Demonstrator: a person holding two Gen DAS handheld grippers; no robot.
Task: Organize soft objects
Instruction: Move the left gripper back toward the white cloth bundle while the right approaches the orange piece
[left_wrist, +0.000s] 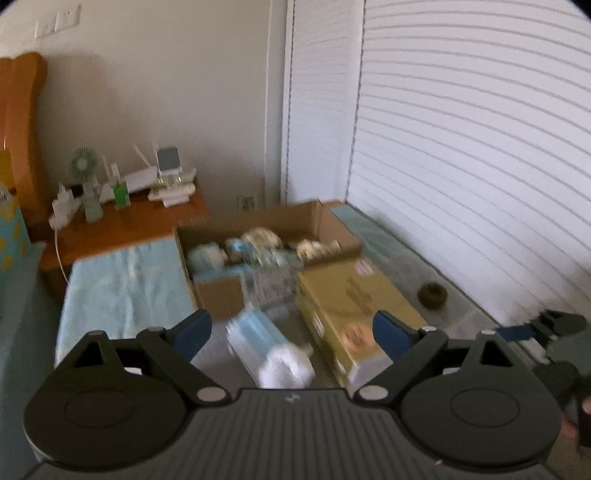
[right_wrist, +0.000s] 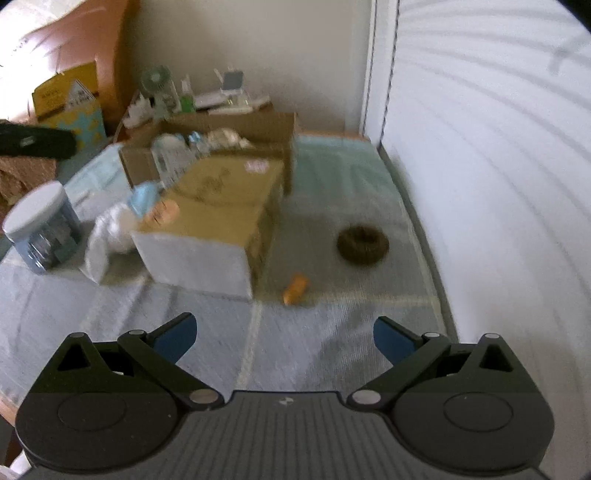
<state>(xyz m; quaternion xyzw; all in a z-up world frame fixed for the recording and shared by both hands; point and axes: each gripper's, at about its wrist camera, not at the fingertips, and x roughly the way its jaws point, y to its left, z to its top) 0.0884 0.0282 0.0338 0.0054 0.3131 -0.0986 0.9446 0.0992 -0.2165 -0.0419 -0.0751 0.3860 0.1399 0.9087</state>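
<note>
An open cardboard box (left_wrist: 332, 225) with several soft toys inside sits at the far end of the bed; it also shows in the right wrist view (right_wrist: 258, 125). A brown fuzzy ring (right_wrist: 362, 244) lies on the bedspread right of a yellow carton (right_wrist: 221, 199), and shows in the left wrist view (left_wrist: 432, 295). A small orange piece (right_wrist: 295, 288) lies near it. A white and blue soft bundle (left_wrist: 269, 350) lies just ahead of my left gripper (left_wrist: 291, 334), which is open and empty. My right gripper (right_wrist: 284, 338) is open and empty, short of the orange piece.
A lidded clear jar (right_wrist: 40, 229) stands at the left. A wooden nightstand (left_wrist: 122, 225) with a fan and small devices is behind the bed. White slatted doors (left_wrist: 461, 166) run along the right. The yellow carton (left_wrist: 347, 306) lies against the box.
</note>
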